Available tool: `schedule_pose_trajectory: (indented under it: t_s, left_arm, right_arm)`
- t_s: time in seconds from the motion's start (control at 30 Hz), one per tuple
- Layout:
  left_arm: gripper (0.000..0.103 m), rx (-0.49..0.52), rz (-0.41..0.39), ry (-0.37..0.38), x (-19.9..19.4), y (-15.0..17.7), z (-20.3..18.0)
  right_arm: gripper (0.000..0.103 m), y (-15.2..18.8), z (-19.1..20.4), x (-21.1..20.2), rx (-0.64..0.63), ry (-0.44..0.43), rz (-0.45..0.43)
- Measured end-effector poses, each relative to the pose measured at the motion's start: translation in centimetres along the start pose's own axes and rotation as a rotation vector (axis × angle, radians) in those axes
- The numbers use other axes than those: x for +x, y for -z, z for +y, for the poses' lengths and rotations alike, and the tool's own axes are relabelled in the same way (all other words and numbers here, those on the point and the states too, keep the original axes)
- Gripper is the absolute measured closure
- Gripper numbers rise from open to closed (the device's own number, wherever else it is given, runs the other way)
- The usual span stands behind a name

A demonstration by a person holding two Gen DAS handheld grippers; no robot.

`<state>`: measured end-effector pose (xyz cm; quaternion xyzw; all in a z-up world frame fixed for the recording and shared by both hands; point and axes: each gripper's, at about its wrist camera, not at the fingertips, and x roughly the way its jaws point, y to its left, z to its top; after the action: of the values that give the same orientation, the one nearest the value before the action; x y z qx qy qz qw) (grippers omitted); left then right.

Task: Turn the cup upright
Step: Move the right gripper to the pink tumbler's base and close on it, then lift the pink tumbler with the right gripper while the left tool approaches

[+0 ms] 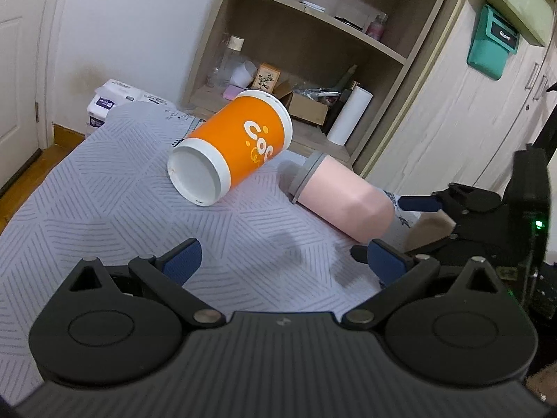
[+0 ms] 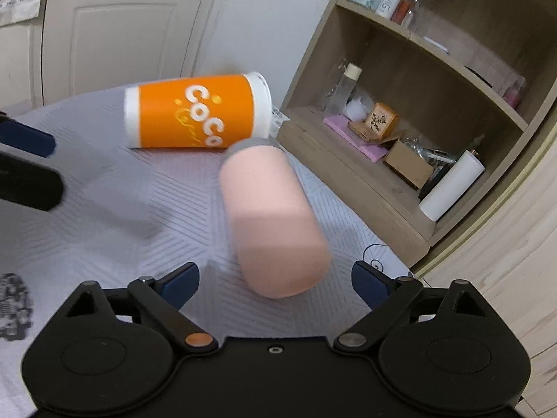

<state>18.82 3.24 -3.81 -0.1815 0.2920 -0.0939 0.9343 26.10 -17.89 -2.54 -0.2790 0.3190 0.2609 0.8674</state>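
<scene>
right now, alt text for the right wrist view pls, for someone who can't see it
A pink cup with a grey rim lies on its side just ahead of the open right gripper, untouched. Beyond it an orange cup also lies on its side on the grey patterned cloth, with a wooden shelf unit behind.

Orange cup (image 1: 231, 146) sideways on cloth (image 1: 104, 209)

White panelled door (image 1: 14, 69) standing at left, strip of wooden floor (image 1: 31, 170) showing beneath it. Plain white wall (image 1: 139, 28) running behind. Open wooden shelf unit (image 1: 313, 52) holding bottles and boxes. Pale wardrobe (image 1: 470, 111) sitting at right. Grey patterned cloth (image 1: 104, 209) covering the desk.
</scene>
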Motion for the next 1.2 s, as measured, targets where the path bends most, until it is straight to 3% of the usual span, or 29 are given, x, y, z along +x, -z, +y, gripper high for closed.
schedule_pose_trajectory:
  t_s: [0.17,0.23,0.27,0.3,0.7,1.2]
  left_arm:
    - [0.000,-0.018,0.002,0.011,0.2,0.1,0.1]
    - [0.000,-0.019,0.011,0.014,0.3,0.0,0.0]
    - [0.000,-0.018,0.013,0.012,0.4,-0.2,-0.1]
    - [0.000,-0.012,0.015,0.008,0.4,-0.3,-0.2]
    - [0.000,-0.068,0.056,0.055,-0.5,0.3,-0.7]
    - [0.000,-0.071,0.133,0.049,-2.3,2.5,-2.0]
  right_arm:
    - [0.009,-0.7,-0.3,1.3,-0.032,-0.023,-0.002]
    - [0.017,-1.0,-0.4,2.0,-0.041,-0.020,0.015]
    - [0.031,-1.1,-0.4,2.2,-0.040,-0.026,0.030]
    - [0.035,-1.1,-0.5,2.4,-0.038,-0.035,0.053]
    - [0.035,-0.2,0.5,-0.7,0.148,-0.075,0.073]
    - [0.035,3.4,3.5,-5.1,0.303,-0.096,0.106]
